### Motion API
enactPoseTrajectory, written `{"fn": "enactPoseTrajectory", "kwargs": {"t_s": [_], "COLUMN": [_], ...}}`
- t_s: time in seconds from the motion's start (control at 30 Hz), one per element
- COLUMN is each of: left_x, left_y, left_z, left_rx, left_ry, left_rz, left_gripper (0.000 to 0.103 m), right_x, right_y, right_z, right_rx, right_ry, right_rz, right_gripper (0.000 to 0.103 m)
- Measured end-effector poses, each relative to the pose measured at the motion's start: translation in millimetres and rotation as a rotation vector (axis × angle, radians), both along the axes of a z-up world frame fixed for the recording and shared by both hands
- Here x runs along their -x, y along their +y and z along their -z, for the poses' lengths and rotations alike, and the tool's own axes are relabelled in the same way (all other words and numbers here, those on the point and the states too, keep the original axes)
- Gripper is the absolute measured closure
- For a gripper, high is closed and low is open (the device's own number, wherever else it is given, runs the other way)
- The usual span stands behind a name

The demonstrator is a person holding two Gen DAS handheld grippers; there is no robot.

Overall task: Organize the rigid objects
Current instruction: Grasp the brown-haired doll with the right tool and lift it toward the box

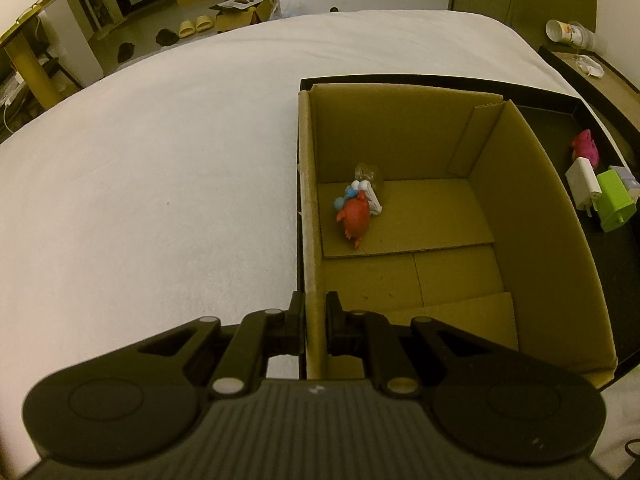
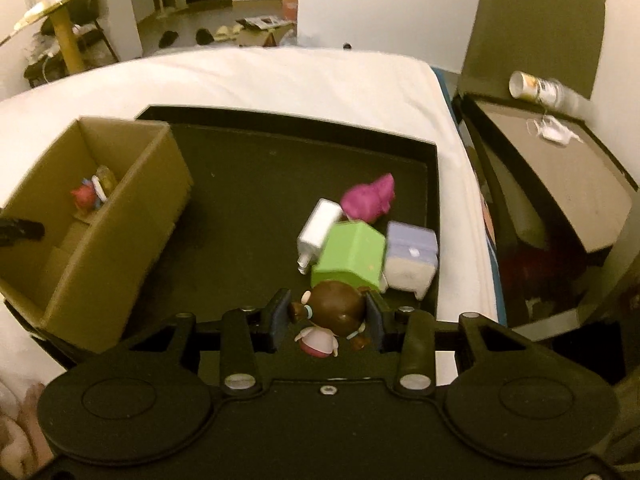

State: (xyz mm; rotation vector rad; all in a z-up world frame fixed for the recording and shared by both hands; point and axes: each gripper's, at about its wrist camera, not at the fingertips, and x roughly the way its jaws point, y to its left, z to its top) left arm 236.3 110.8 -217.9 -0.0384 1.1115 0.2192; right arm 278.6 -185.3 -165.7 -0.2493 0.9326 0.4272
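Note:
My left gripper is shut on the near left wall of the open cardboard box, one finger on each side of it. On the box floor lie a red figure and small blue and white toys. My right gripper is shut on a brown-headed doll figure and holds it above the black tray. Just past it on the tray are a green block, a white charger, a lilac block and a magenta toy. The box stands at the tray's left.
The tray rests on a white bed. A dark side table with a tipped cup stands to the right of the bed. Boxes and slippers lie on the floor beyond.

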Motion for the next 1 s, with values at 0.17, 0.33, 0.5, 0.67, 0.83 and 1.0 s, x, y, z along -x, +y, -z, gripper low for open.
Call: {"fn": "enactPoseTrajectory", "kwargs": {"t_s": [0.17, 0.33, 0.5, 0.67, 0.83, 1.0], "left_x": [1, 2, 2, 4, 4, 5], "left_y": [0, 1, 3, 3, 3, 3], "left_z": [0, 1, 2, 3, 4, 3], "left_rx": [0.003, 0.002, 0.009, 0.011, 0.007, 0.007], "left_ry": [-0.005, -0.005, -0.007, -0.013, -0.017, -0.017], "left_rz": [-0.001, 0.000, -0.003, -0.005, 0.000, -0.002], "left_gripper": [0.094, 0.094, 0.094, 0.094, 0.094, 0.094], "right_x": [-2, -2, -1, 1, 0, 3], "right_y": [11, 25, 43, 66, 89, 110], "right_z": [-15, -25, -35, -46, -59, -66], "right_rx": [-0.029, -0.039, -0.047, -0.046, -0.077, -0.107], "right_ry": [-0.010, -0.031, -0.052, -0.082, -0.097, -0.107], "right_rz": [-0.026, -0.060, -0.099, -0.153, -0.192, -0.223], "right_gripper": [0.063, 0.063, 0.063, 0.063, 0.063, 0.063]}}
